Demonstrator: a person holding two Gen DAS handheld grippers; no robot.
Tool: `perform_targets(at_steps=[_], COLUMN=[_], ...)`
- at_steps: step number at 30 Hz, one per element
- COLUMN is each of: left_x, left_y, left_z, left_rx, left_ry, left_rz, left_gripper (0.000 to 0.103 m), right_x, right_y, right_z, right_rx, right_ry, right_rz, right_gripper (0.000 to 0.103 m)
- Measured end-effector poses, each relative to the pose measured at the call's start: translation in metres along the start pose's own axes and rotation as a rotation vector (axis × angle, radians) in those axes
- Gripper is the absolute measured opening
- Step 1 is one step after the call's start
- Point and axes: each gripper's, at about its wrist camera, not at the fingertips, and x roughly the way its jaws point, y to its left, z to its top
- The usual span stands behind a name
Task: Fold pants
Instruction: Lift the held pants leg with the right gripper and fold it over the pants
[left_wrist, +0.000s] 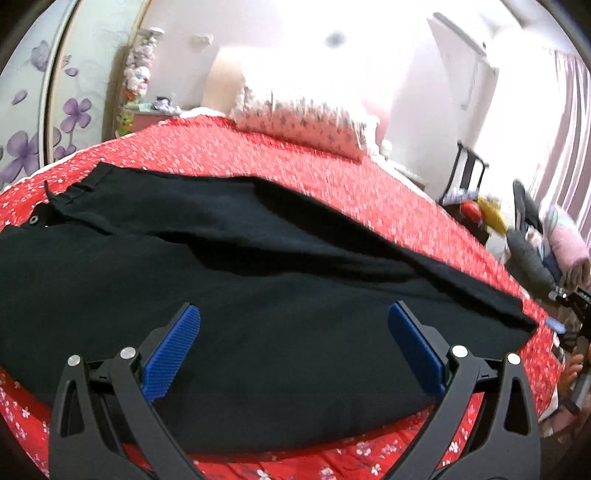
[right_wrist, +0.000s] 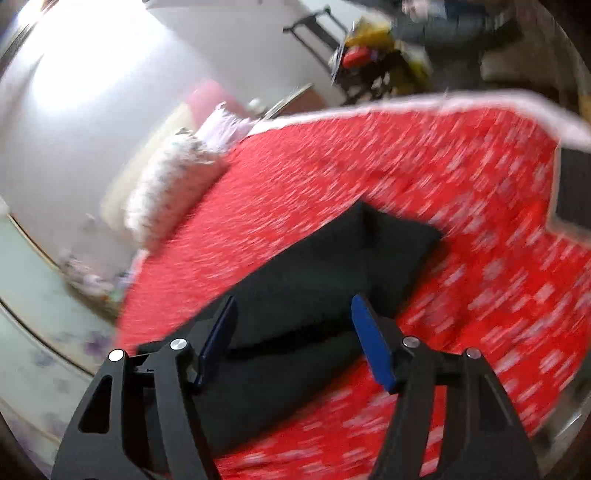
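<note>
Black pants (left_wrist: 258, 258) lie flat across a red flowered bed cover (left_wrist: 295, 155), waistband to the left and legs running right, one leg folded onto the other. My left gripper (left_wrist: 293, 308) hovers over the near part of the pants, open wide, with nothing between its blue pads (left_wrist: 173, 350). In the blurred right wrist view, the leg ends of the pants (right_wrist: 332, 251) lie on the bed cover (right_wrist: 461, 166). My right gripper (right_wrist: 294, 299) stands open just above that cloth, and its pads (right_wrist: 373, 343) grip nothing.
A flowered pillow (left_wrist: 303, 118) lies at the head of the bed, also seen as the pillow (right_wrist: 173, 177). A black chair piled with clutter (left_wrist: 487, 214) stands beyond the bed's right side. A wardrobe with purple flowers (left_wrist: 22, 147) stands at left.
</note>
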Motion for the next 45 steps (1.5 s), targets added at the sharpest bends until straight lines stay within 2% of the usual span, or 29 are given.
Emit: perform_targets(at_steps=[2, 3, 4, 6, 9, 14, 15, 16, 17, 18, 19, 21, 25, 27, 30, 33, 35, 38, 39, 40, 42, 43, 45], left_x=[-0.005, -0.007, -0.007, -0.007, -0.006, 0.001, 0.002, 0.004, 0.005, 0.006, 0.007, 0.006, 0.005, 0.002, -0.004, -0.008, -0.008, -0.007, -0.006, -0.005, -0.002, -0.001, -0.001], left_y=[0.005, 0.005, 0.006, 0.008, 0.011, 0.012, 0.012, 0.012, 0.012, 0.012, 0.011, 0.009, 0.008, 0.008, 0.010, 0.013, 0.015, 0.017, 0.018, 0.019, 0.023, 0.027, 0.031], left_z=[-0.001, -0.001, 0.000, 0.001, 0.001, 0.000, -0.001, -0.002, -0.002, -0.002, -0.002, -0.003, -0.002, -0.001, 0.000, 0.000, 0.001, 0.001, 0.002, 0.002, 0.002, 0.001, 0.001], left_rx=[-0.022, -0.028, -0.031, -0.033, -0.042, -0.046, -0.047, -0.049, -0.050, -0.048, -0.043, -0.032, -0.016, -0.011, -0.014, -0.035, -0.048, -0.068, -0.076, -0.084, -0.114, -0.134, -0.161], left_ry=[-0.045, -0.053, -0.052, -0.037, -0.012, 0.011, 0.018, 0.024, 0.030, 0.033, 0.033, 0.028, 0.022, 0.008, -0.017, -0.040, -0.041, -0.019, -0.010, 0.000, 0.022, 0.029, 0.027], left_rz=[0.000, 0.001, 0.003, 0.003, 0.001, -0.002, -0.004, -0.008, -0.014, -0.018, -0.019, -0.018, -0.019, -0.017, -0.011, -0.009, -0.005, -0.012, -0.016, -0.019, -0.030, -0.034, -0.032], left_gripper=[0.101, 0.101, 0.101, 0.101, 0.101, 0.101, 0.101, 0.101, 0.101, 0.101, 0.101, 0.101, 0.101, 0.101, 0.101, 0.101, 0.101, 0.101, 0.101, 0.101, 0.101, 0.101, 0.101], right_x=[0.021, 0.035, 0.046, 0.059, 0.074, 0.077, 0.078, 0.081, 0.083, 0.083, 0.080, 0.067, 0.027, 0.013, 0.012, 0.029, 0.032, 0.022, 0.014, 0.008, -0.007, -0.015, -0.017], right_y=[0.001, -0.001, -0.003, -0.007, -0.013, -0.026, -0.030, -0.033, -0.036, -0.040, -0.045, -0.052, -0.051, -0.058, -0.075, -0.085, -0.088, -0.085, -0.083, -0.082, -0.074, -0.063, -0.034], right_z=[-0.009, -0.014, -0.018, -0.023, -0.031, -0.025, -0.023, -0.020, -0.018, -0.017, -0.015, -0.013, -0.008, -0.011, -0.021, -0.029, -0.030, -0.024, -0.024, -0.021, -0.023, -0.022, -0.021], right_rx=[0.104, 0.166, 0.210, 0.255, 0.314, 0.365, 0.367, 0.357, 0.348, 0.349, 0.381, 0.431, 0.398, 0.418, 0.479, 0.494, 0.515, 0.527, 0.525, 0.519, 0.498, 0.462, 0.352], right_ry=[0.095, 0.133, 0.152, 0.146, 0.137, 0.049, 0.030, 0.018, 0.014, 0.006, -0.011, -0.066, -0.183, -0.199, -0.162, -0.055, -0.021, 0.025, 0.021, 0.008, -0.050, -0.089, -0.112], right_rz=[0.063, 0.082, 0.080, 0.072, 0.014, 0.002, -0.001, -0.011, -0.016, 0.002, 0.055, 0.155, 0.208, 0.217, 0.147, 0.023, 0.025, 0.000, -0.025, -0.042, -0.119, -0.109, -0.025], right_gripper=[0.059, 0.054, 0.053, 0.051, 0.044, 0.041, 0.034, 0.016, 0.008, 0.006, 0.004, 0.004, 0.004, 0.004, 0.004, 0.004, 0.004, 0.017, 0.025, 0.034, 0.042, 0.042, 0.042])
